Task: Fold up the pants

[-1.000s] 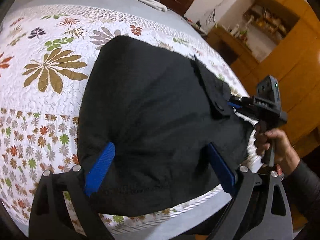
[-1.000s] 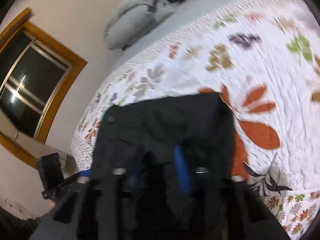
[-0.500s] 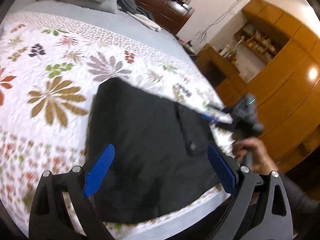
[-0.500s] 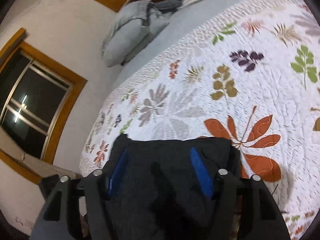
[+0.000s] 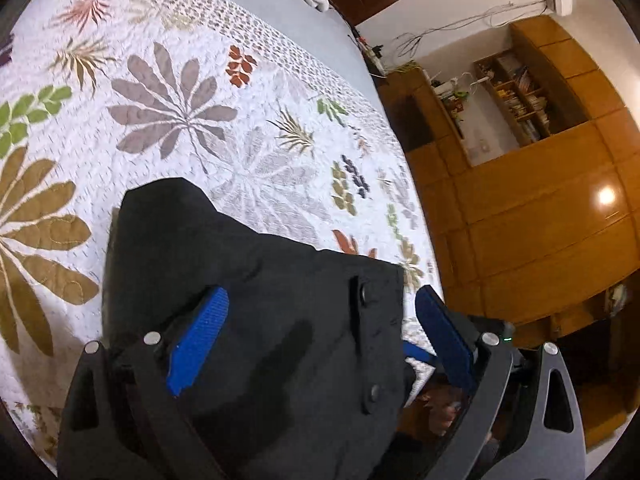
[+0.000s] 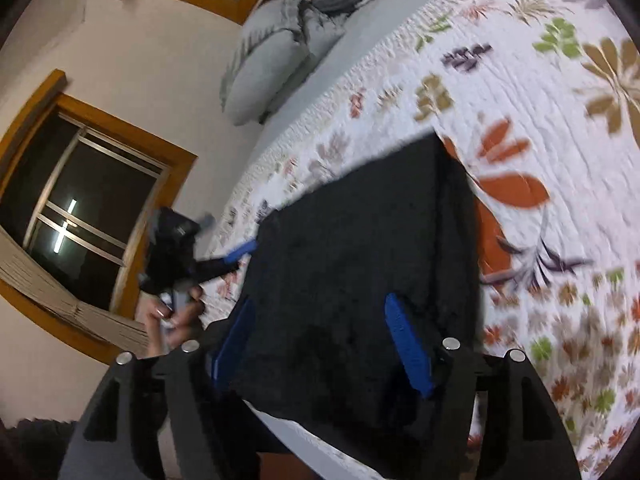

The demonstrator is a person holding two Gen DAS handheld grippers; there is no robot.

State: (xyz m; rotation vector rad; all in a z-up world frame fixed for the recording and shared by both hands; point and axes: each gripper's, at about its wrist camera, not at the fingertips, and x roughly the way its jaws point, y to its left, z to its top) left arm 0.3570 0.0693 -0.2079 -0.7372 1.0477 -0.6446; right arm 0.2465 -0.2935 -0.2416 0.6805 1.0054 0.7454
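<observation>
Folded black pants [image 5: 248, 304] lie on the floral bedspread [image 5: 192, 92] at the bed's near edge. The left hand-held gripper [image 5: 316, 340] hovers above them, jaws wide, gripping nothing. The right hand-held gripper [image 6: 324, 344], its jaws having just been opening, also stands wide over the cloth, pads clear of it. Grey pillows [image 6: 272, 56] lie far ahead of it.

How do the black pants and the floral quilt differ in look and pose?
The pants are plain black with snap buttons; the quilt is white with coloured leaf prints. The pants lie folded in a compact block near the bed's edge; the quilt is spread flat under them. Both are fabric, and neither is gripped.
</observation>
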